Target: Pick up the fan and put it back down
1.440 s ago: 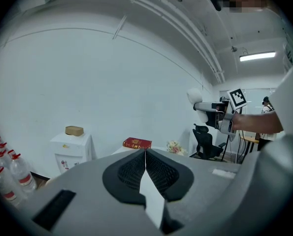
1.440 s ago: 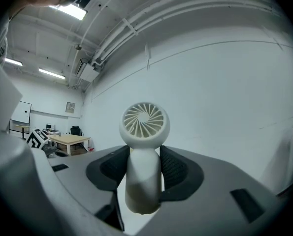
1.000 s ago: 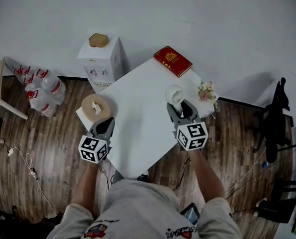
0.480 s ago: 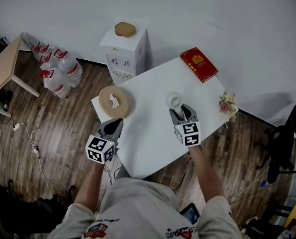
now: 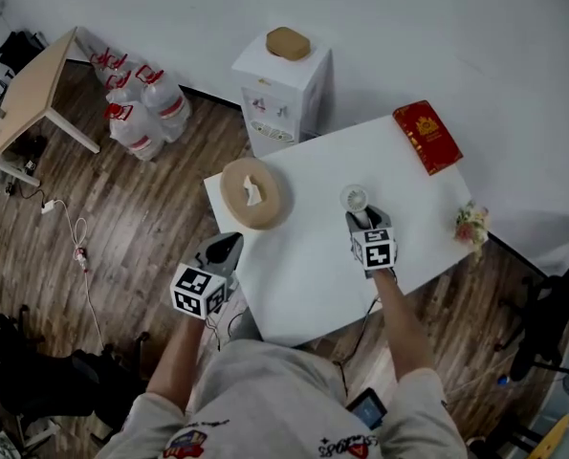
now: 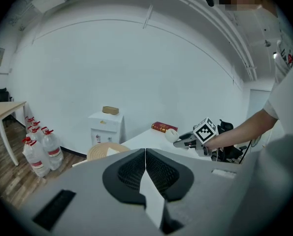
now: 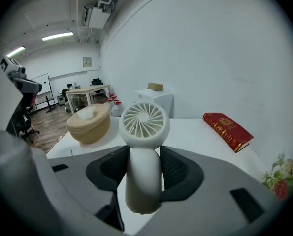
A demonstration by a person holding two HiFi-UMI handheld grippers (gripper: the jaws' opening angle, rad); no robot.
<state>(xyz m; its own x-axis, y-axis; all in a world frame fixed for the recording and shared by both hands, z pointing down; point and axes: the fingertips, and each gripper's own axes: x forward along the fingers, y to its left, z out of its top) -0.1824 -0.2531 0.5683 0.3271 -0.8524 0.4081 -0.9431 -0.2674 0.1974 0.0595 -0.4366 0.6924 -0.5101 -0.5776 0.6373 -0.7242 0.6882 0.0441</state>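
The right tongs (image 5: 360,221) are clamped on the fan (image 7: 143,151): both pads press the sides of its white handle, and the round grille head stands above them, facing the right gripper view. Seen from the head view, the fan is over the middle of the white table (image 5: 303,266), right of the round tan box (image 5: 252,193) and well apart from it. No view shows whether the handle's foot touches the table. The left tongs (image 6: 145,167) are closed together with nothing held, and they sit at the table's left edge, near the tan box, pointing across toward the other hand. A red book (image 5: 427,137) lies at the far right corner, and a small bunch of flowers (image 5: 471,224) is at the right edge. Behind the table a white water dispenser (image 5: 286,89) stands against the wall, with water bottles (image 5: 136,113) on the wooden floor to its left.
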